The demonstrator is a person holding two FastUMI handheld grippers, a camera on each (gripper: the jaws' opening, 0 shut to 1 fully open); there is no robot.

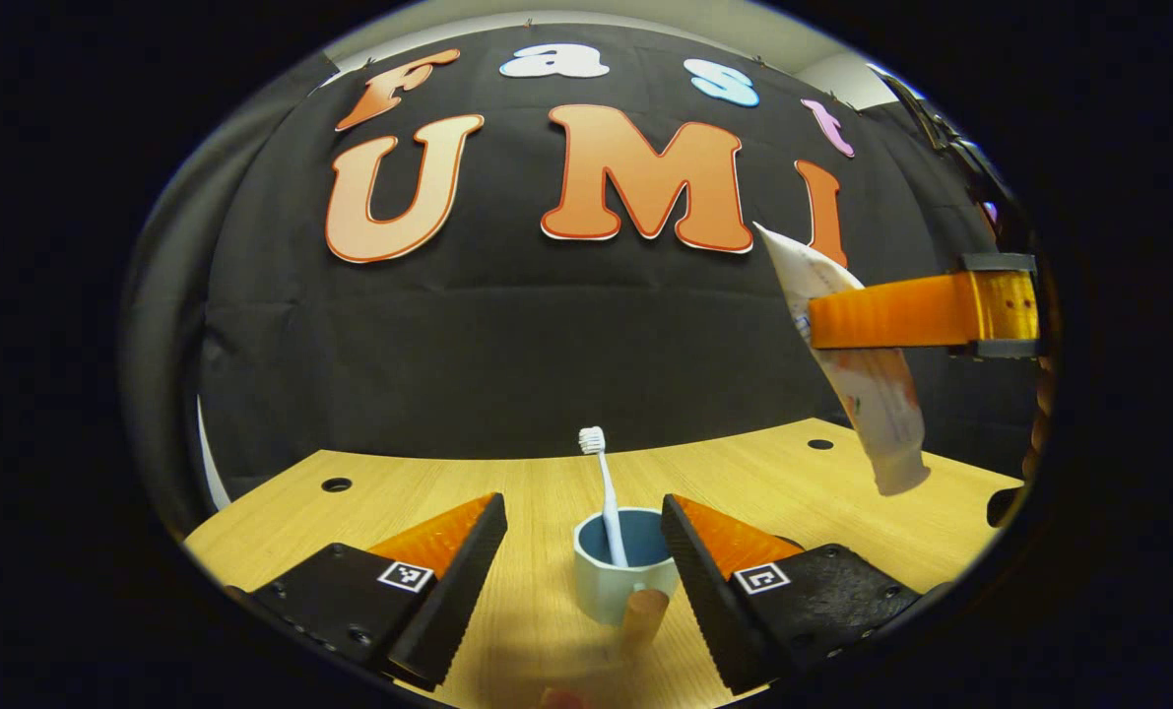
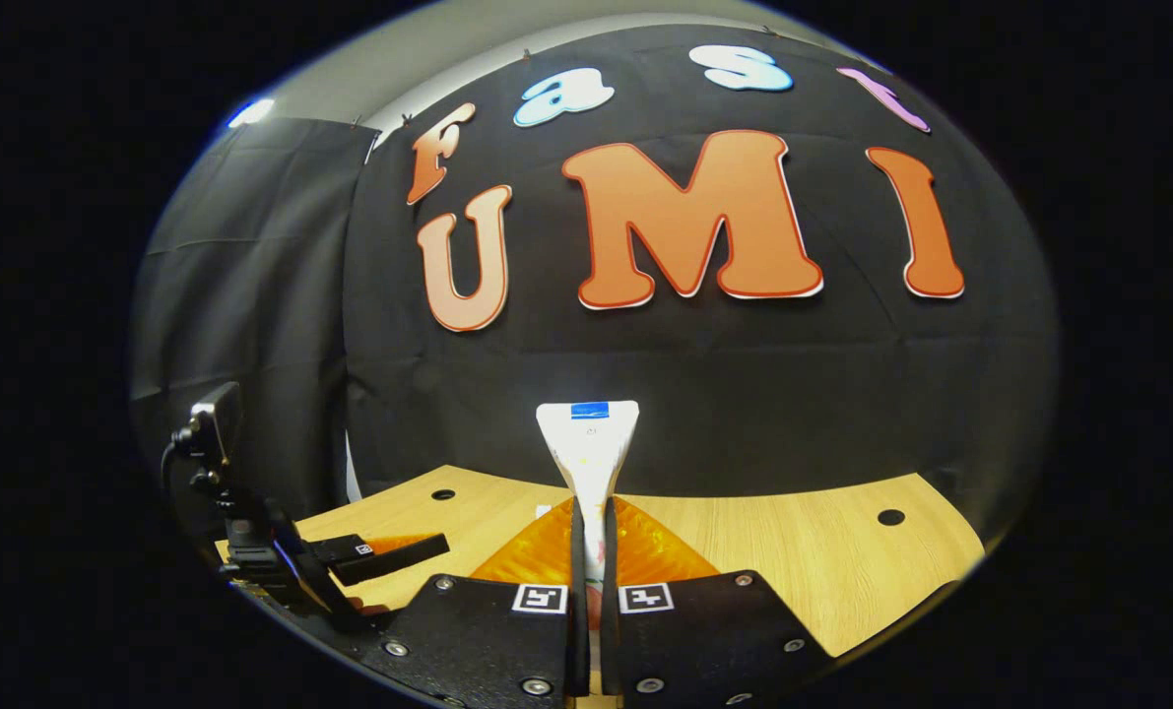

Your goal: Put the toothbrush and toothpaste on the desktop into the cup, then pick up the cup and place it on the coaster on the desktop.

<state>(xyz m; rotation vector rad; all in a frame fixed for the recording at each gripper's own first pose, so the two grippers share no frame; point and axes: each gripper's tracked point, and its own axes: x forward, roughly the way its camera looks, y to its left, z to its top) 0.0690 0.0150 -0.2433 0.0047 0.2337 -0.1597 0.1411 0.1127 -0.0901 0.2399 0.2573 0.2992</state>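
Observation:
A pale cup (image 1: pixel 606 581) with a blue inside and a tan handle stands on the wooden desktop (image 1: pixel 448 473). It sits between the spread fingers of my left gripper (image 1: pixel 583 507), which is open and not touching it. A white toothbrush (image 1: pixel 606 492) stands in the cup, bristles up. High at the right, my right gripper (image 1: pixel 822 320) holds a white toothpaste tube (image 1: pixel 872 384) that hangs cap down above the desktop, right of the cup. In the right gripper view, my right gripper (image 2: pixel 591 512) is shut on the tube (image 2: pixel 588 443), whose flat crimped end points up.
The desktop has round holes (image 1: pixel 336 484) (image 1: pixel 820 444) (image 2: pixel 889 516) near its back edge, where the black cloth wall rises. My left gripper (image 2: pixel 399 549) and its camera mount (image 2: pixel 214 418) show low at the left of the right gripper view.

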